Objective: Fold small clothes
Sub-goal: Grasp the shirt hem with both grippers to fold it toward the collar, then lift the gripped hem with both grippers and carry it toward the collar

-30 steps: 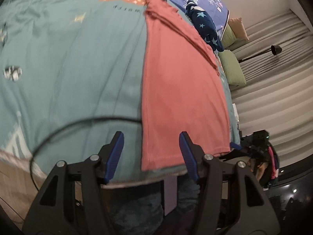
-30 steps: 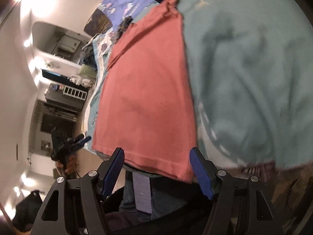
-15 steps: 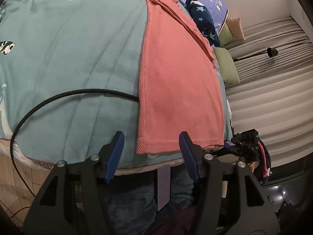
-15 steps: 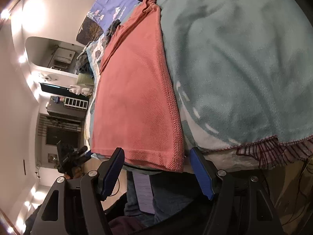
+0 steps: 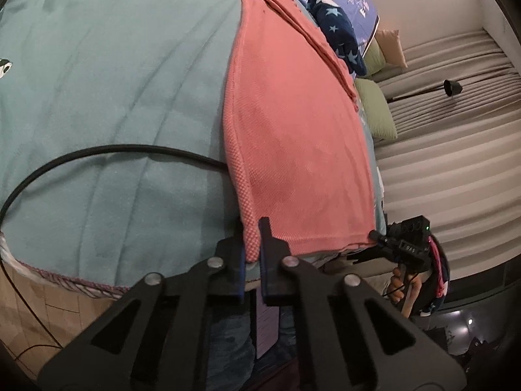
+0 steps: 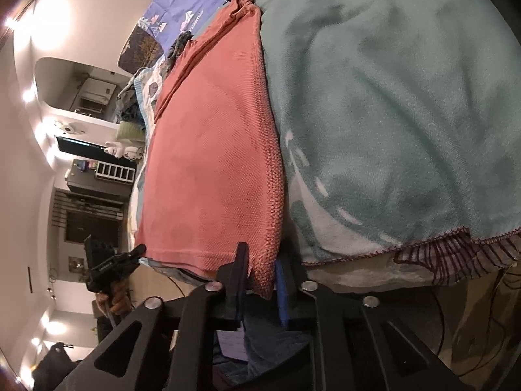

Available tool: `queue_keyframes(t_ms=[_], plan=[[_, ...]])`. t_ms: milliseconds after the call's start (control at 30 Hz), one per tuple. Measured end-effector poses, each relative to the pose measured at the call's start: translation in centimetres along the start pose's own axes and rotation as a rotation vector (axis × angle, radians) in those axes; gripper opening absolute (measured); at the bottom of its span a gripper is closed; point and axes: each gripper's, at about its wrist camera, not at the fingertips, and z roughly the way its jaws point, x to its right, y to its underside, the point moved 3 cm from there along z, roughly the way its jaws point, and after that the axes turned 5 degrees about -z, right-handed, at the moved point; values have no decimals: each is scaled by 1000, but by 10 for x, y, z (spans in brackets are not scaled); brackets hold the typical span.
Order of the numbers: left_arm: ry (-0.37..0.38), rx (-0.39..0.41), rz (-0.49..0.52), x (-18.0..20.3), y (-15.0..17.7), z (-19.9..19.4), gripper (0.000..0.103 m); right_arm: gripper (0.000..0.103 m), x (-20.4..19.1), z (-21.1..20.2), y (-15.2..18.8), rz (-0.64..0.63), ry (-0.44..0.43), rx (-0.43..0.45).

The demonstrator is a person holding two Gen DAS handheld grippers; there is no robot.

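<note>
A coral-pink knit garment (image 5: 293,130) lies as a long folded strip on the teal blanket (image 5: 114,81), its hem at the bed's near edge. My left gripper (image 5: 252,228) has its jaws closing on the hem's left corner, pads pressing the fabric. In the right wrist view the same garment (image 6: 211,163) runs away from me, and my right gripper (image 6: 262,254) has its jaws closing on the hem's right corner, cloth pinched between the pads. Each view shows the other gripper at the opposite corner: the right gripper (image 5: 403,238) and the left gripper (image 6: 110,260).
A black cable (image 5: 97,150) loops over the blanket left of the garment. A navy star-print cloth (image 5: 335,36) and green pillows (image 5: 377,114) lie far right by the curtain. The blanket's fringed edge (image 6: 456,254) hangs over the bed front; a person's legs stand below.
Both grippers went from wide open around the hem corners to closed on them. The left gripper also sank closer to the bed edge.
</note>
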Motion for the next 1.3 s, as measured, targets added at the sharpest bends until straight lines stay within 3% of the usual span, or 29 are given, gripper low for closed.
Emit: queue_keyframes(t_ms=[167, 500, 767, 1300], plan=[[23, 21, 19, 6, -1, -6, 6, 9, -7, -9, -2, -17, -19, 34], [168, 88, 28, 40, -33, -28, 6, 8, -34, -33, -39, -32, -121, 124], [251, 167, -5, 57, -76, -37, 6, 8, -58, -46, -96, -33, -225, 225], [319, 255, 30, 104, -189, -44, 6, 8, -109, -50, -230, -121, -241, 274]])
